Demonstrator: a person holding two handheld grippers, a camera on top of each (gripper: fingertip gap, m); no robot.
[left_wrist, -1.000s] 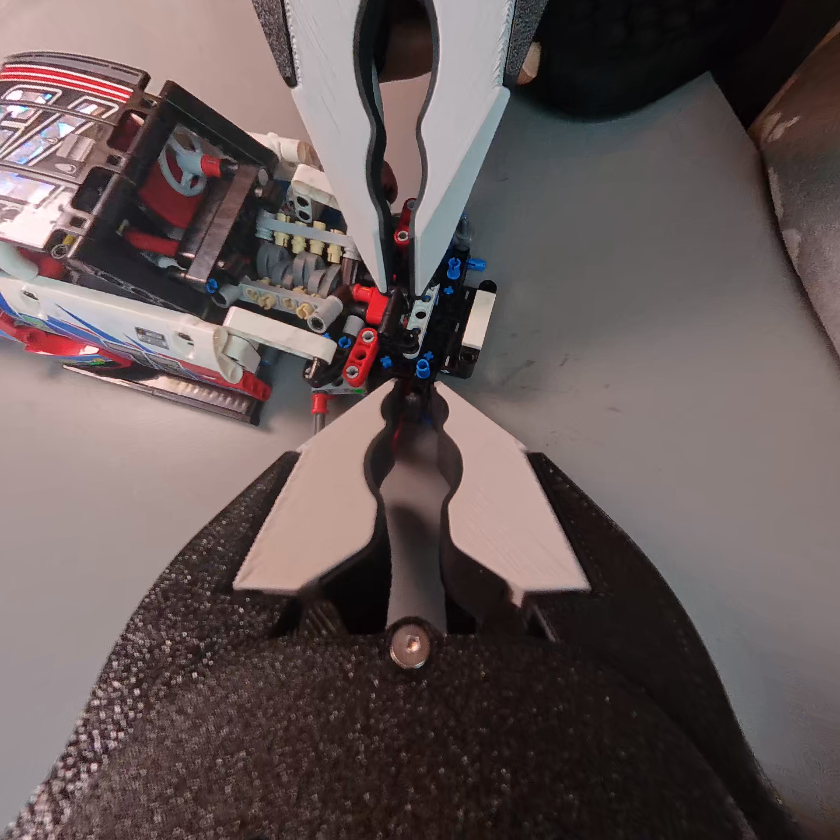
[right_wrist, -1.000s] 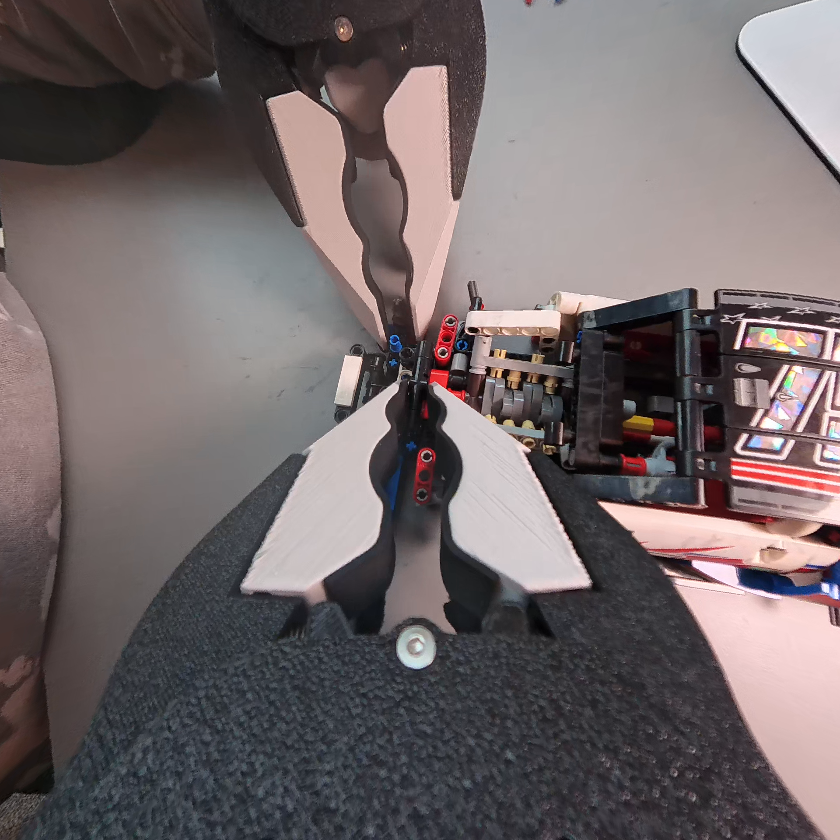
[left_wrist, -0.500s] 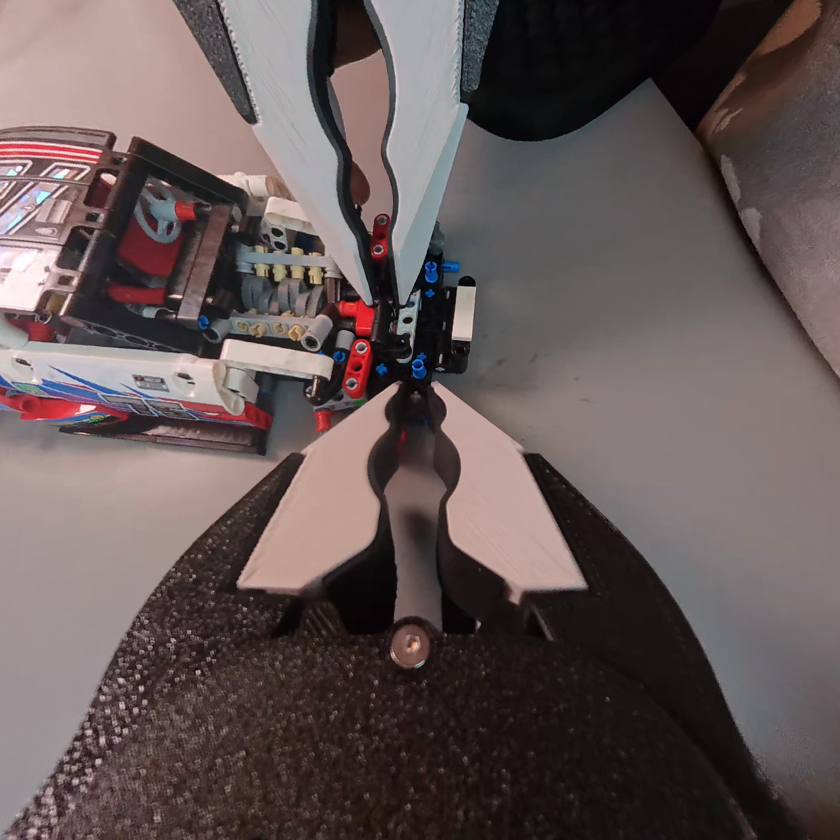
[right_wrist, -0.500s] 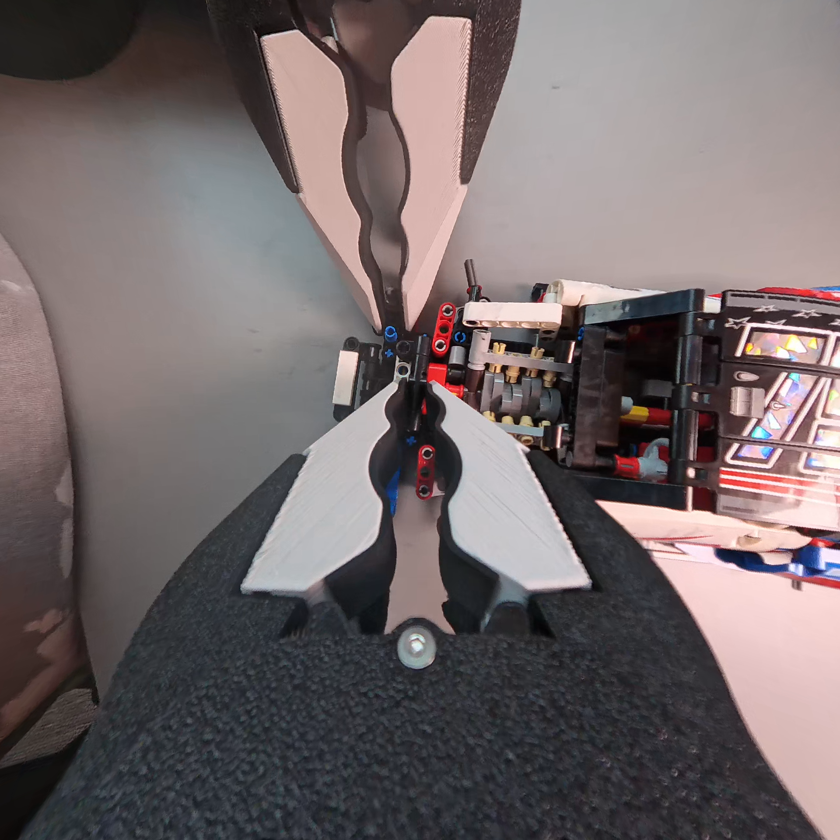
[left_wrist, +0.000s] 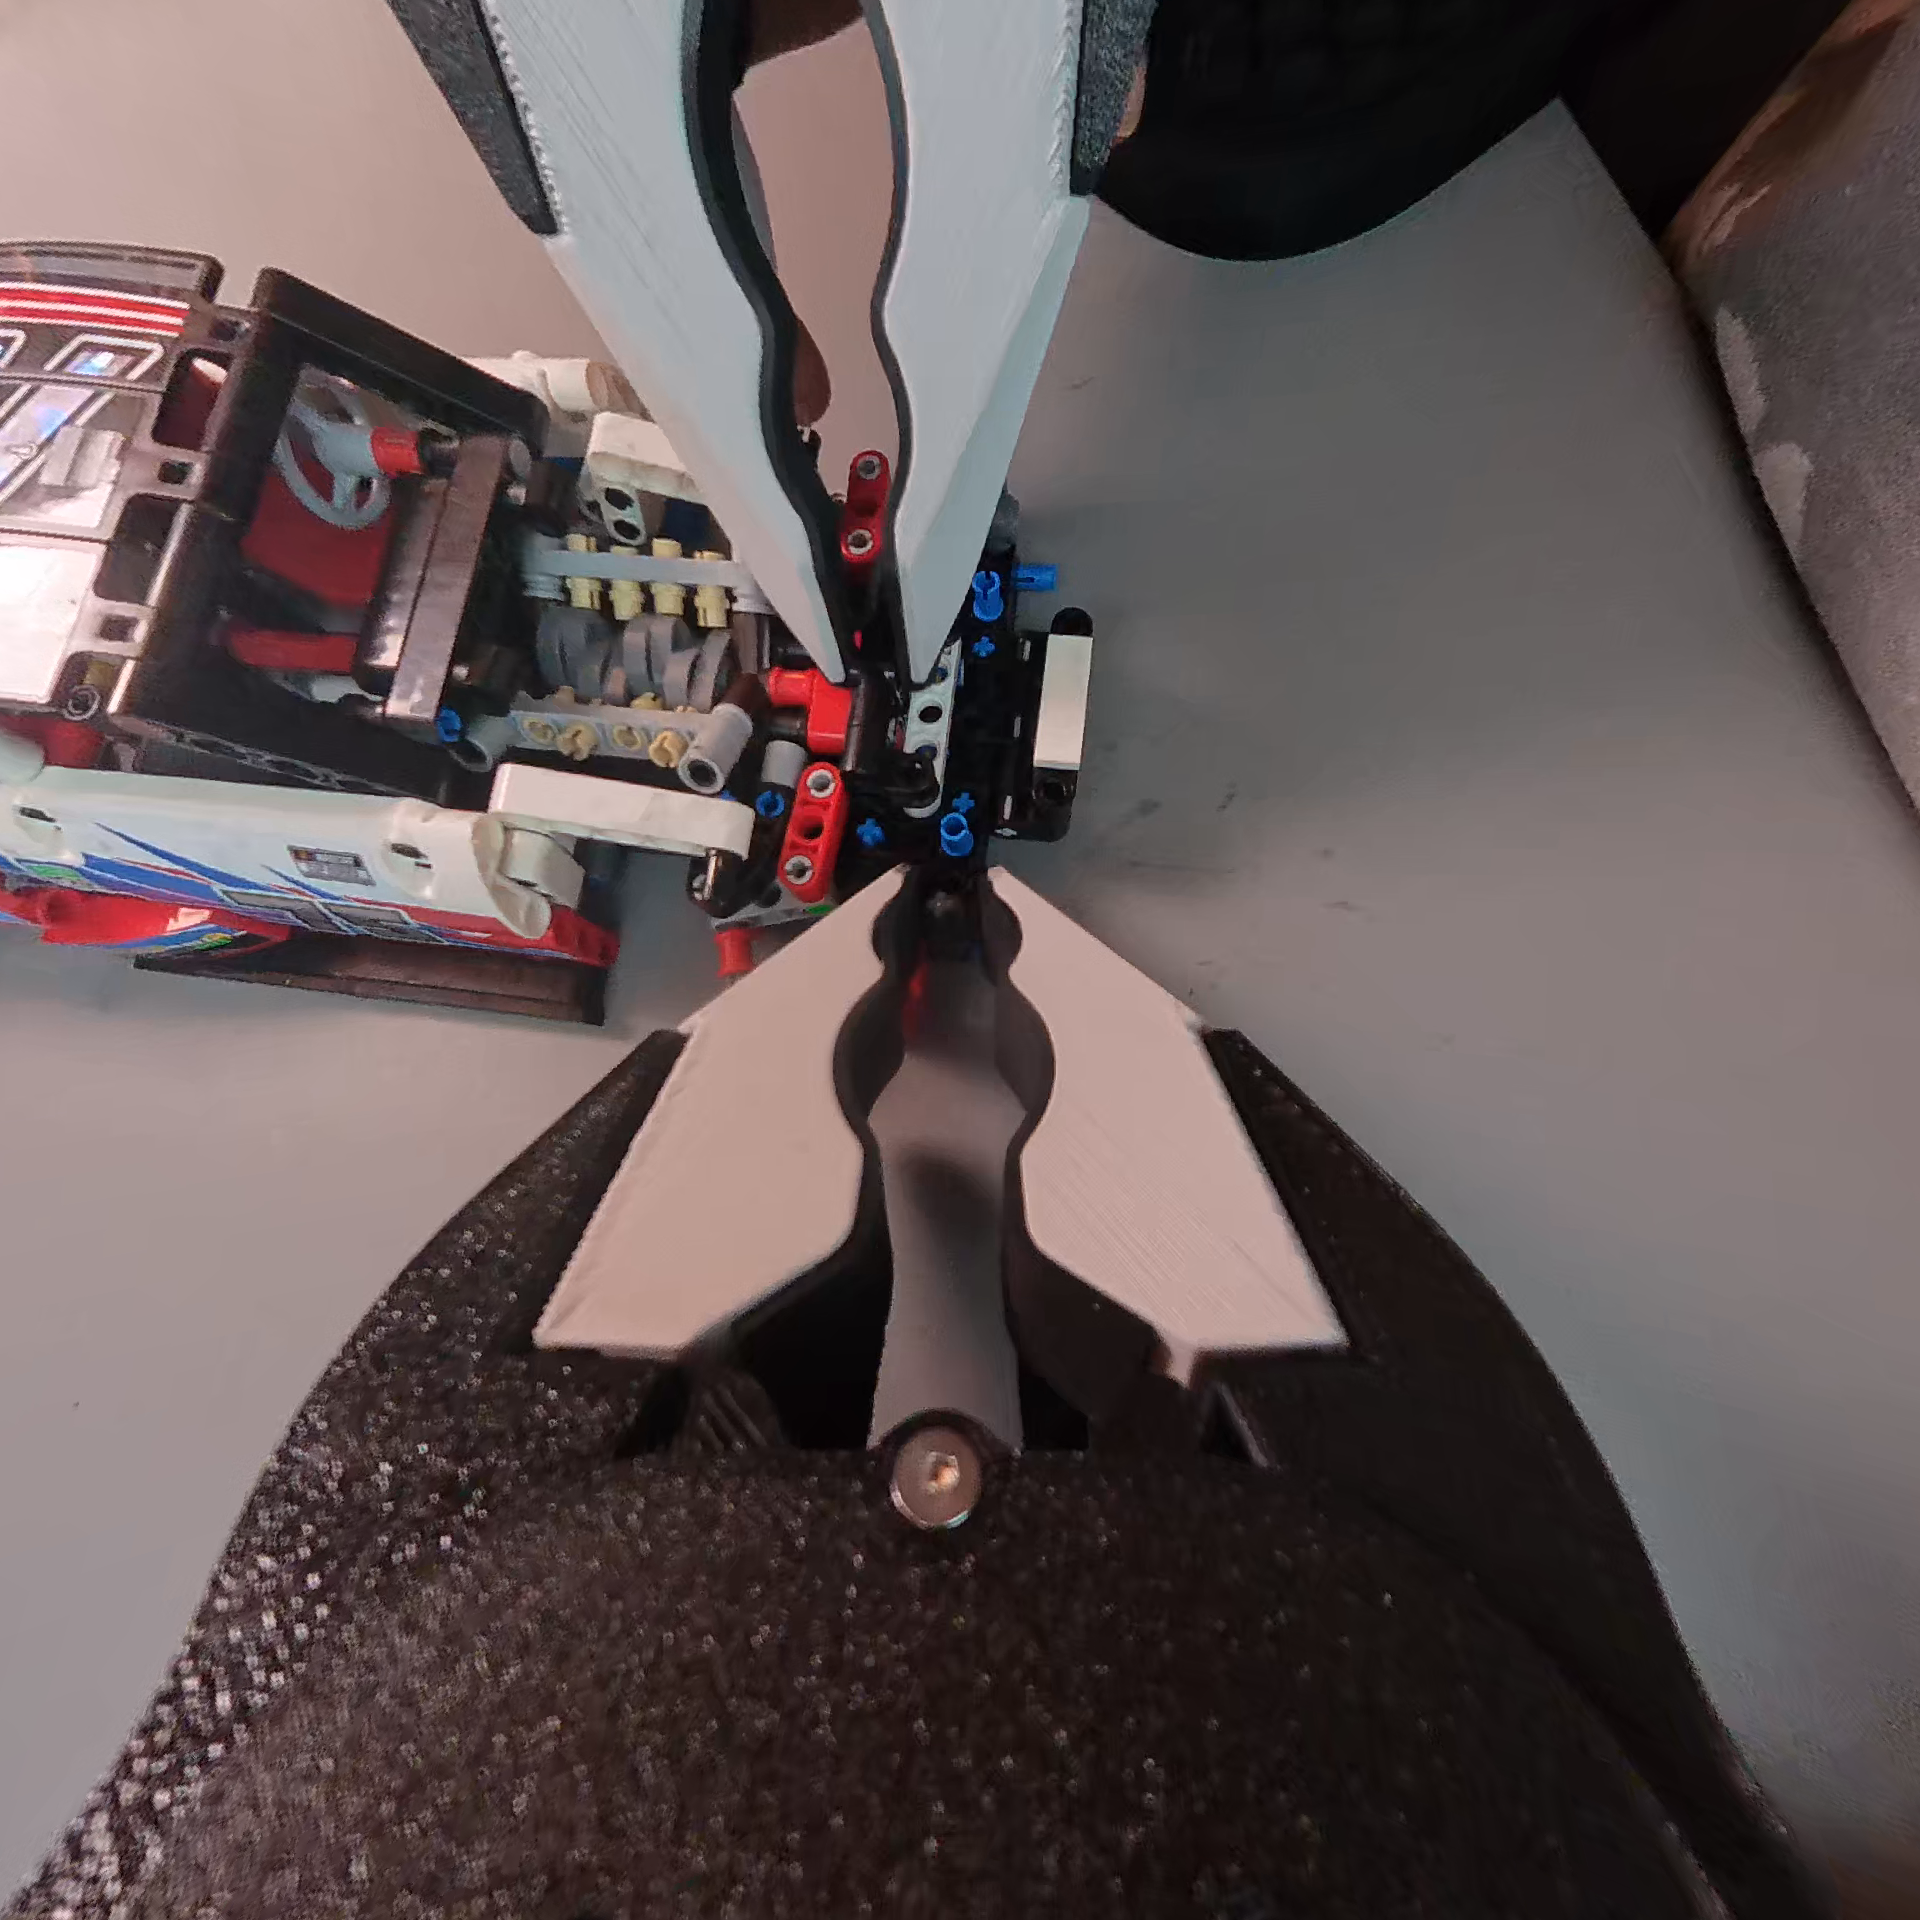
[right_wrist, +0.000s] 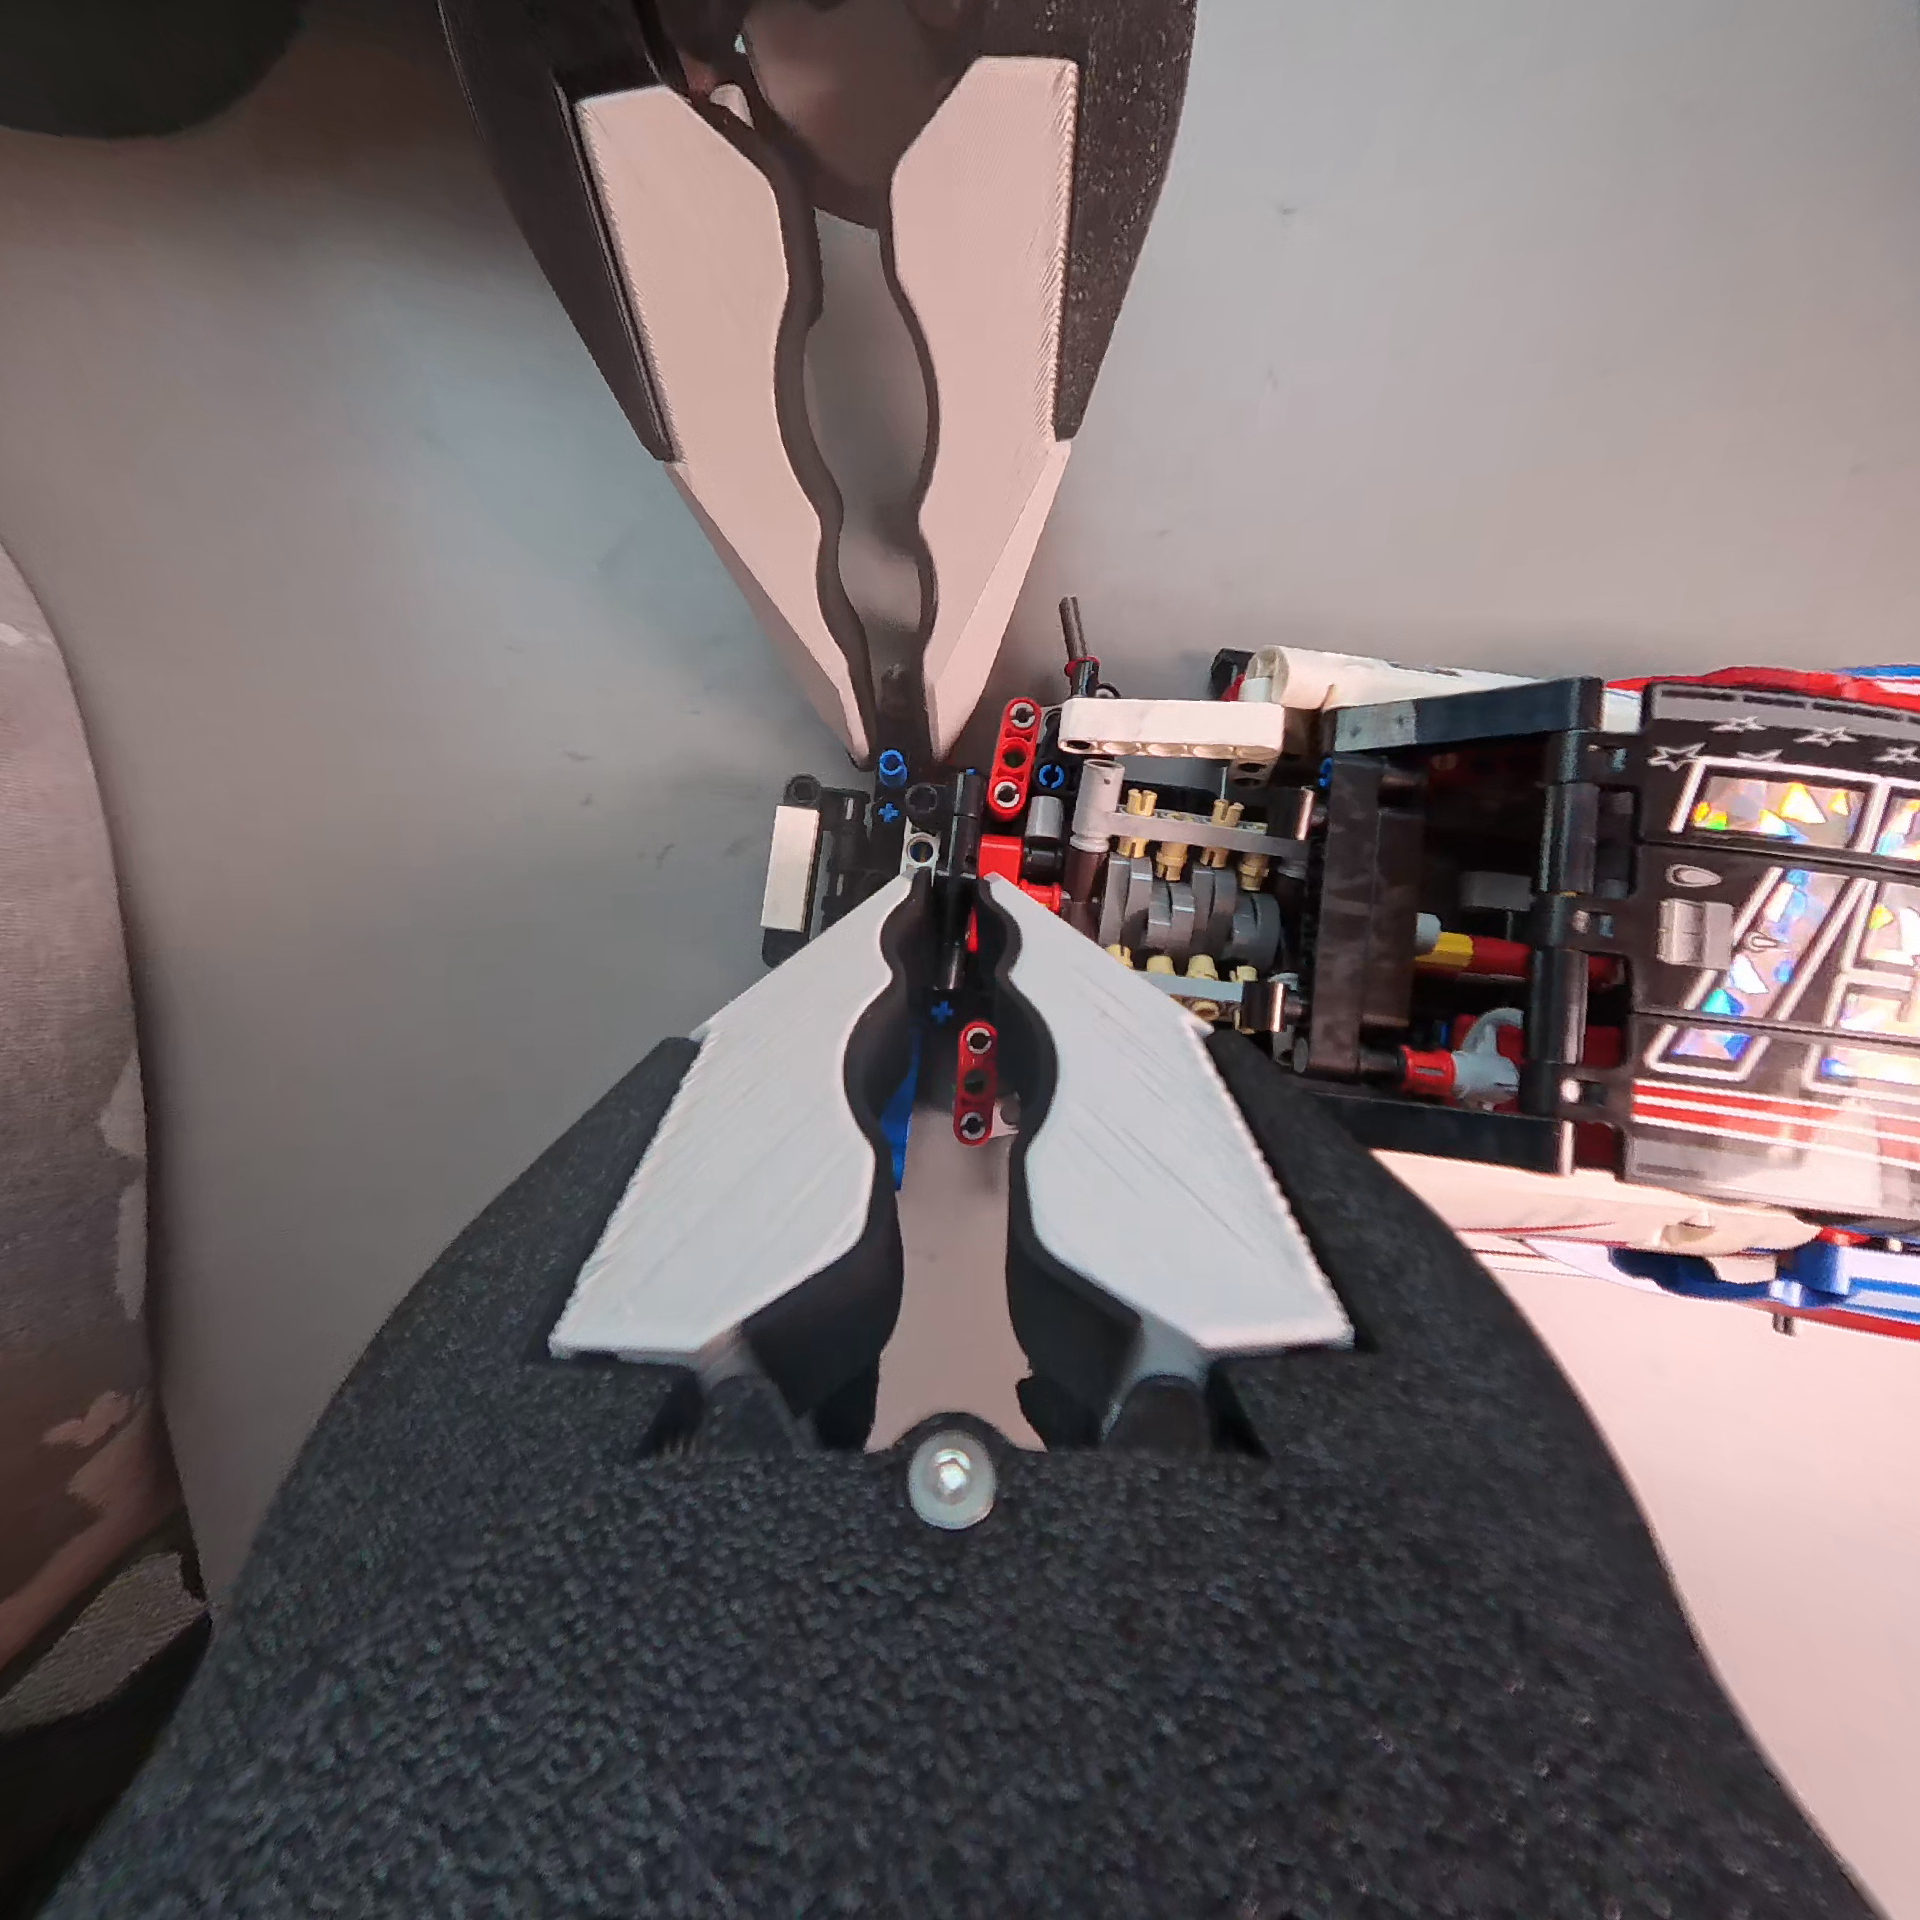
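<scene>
A brick-built toy race car (left_wrist: 312, 623) lies on the grey table (left_wrist: 1455, 935), with a black cabin frame, white side panels and a grey engine block. Its open end is a black frame with blue pins, red beams and a white plate (left_wrist: 1065, 707). My left gripper (left_wrist: 940, 883) is shut on the near edge of that black frame. My right gripper (left_wrist: 878, 665) reaches in from the opposite side. In the right wrist view my right gripper (right_wrist: 951, 883) is shut on a black beam of the car (right_wrist: 1455, 935), with a red beam (right_wrist: 975, 1081) between its fingers. The left gripper (right_wrist: 899, 748) pinches the far edge.
A person's camouflage-patterned sleeve lies along the table edge at the right of the left wrist view (left_wrist: 1818, 416) and at the left of the right wrist view (right_wrist: 62, 1039). A dark rounded object (left_wrist: 1351, 104) sits beyond the right gripper. The tips of both grippers are at nearly the same place.
Both grippers stay shut on the car's open end. The two grippers have drawn a little closer to each other, and the car's body has shifted slightly in both views.
</scene>
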